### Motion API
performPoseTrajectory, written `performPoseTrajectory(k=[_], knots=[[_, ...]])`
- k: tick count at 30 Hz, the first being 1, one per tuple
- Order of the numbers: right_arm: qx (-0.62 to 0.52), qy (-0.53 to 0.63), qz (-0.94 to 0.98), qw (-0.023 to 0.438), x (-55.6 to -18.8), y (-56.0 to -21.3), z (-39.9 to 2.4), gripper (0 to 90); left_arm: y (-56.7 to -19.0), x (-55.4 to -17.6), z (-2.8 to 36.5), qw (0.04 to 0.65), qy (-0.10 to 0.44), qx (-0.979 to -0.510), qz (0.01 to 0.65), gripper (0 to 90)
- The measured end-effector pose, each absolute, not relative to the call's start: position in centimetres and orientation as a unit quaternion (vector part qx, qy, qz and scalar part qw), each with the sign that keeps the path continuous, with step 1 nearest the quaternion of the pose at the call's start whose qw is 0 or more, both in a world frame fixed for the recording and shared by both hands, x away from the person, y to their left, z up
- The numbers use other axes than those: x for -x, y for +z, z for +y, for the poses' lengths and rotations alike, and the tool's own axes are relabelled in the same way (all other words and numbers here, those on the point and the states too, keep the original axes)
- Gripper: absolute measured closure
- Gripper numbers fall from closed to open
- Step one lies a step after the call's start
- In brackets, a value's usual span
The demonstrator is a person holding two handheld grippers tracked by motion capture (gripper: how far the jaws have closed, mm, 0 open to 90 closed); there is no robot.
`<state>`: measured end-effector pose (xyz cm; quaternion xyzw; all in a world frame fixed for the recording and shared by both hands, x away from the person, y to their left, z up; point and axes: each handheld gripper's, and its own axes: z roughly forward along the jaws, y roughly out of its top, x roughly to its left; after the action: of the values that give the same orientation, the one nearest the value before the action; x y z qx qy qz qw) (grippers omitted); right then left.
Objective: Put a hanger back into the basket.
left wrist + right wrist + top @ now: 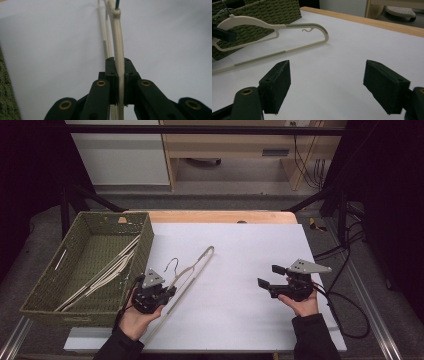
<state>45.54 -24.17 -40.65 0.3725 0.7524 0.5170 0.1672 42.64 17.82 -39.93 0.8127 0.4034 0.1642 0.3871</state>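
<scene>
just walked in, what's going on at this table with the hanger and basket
A person works two hand-held grippers. The left tool is shut on a cream hanger lying on the white table, beside a green woven basket that already holds other hangers. The right tool is open and holds nothing.

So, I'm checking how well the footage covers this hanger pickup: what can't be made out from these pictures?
- Hangers in the basket: high view, pale rods overlap and the near wall hides their ends; their number is unclear.
- Cream hanger: left gripper view, the top edge cuts off its hook, and the left gripper clamped on its arm covers the stretch between the pads.
- Right gripper: right gripper view, the bottom edge cuts off its body.
</scene>
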Motion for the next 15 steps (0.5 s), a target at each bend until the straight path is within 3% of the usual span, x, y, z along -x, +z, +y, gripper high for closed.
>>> performPoseTrajectory(k=[15], knots=[[-0.372, 0.530, 0.740, 0.183, -45.1, -40.0, -25.0, 10.8, -35.0, -40.3, 19.1, 0.467, 0.186, -0.793, 0.346, 85.5]])
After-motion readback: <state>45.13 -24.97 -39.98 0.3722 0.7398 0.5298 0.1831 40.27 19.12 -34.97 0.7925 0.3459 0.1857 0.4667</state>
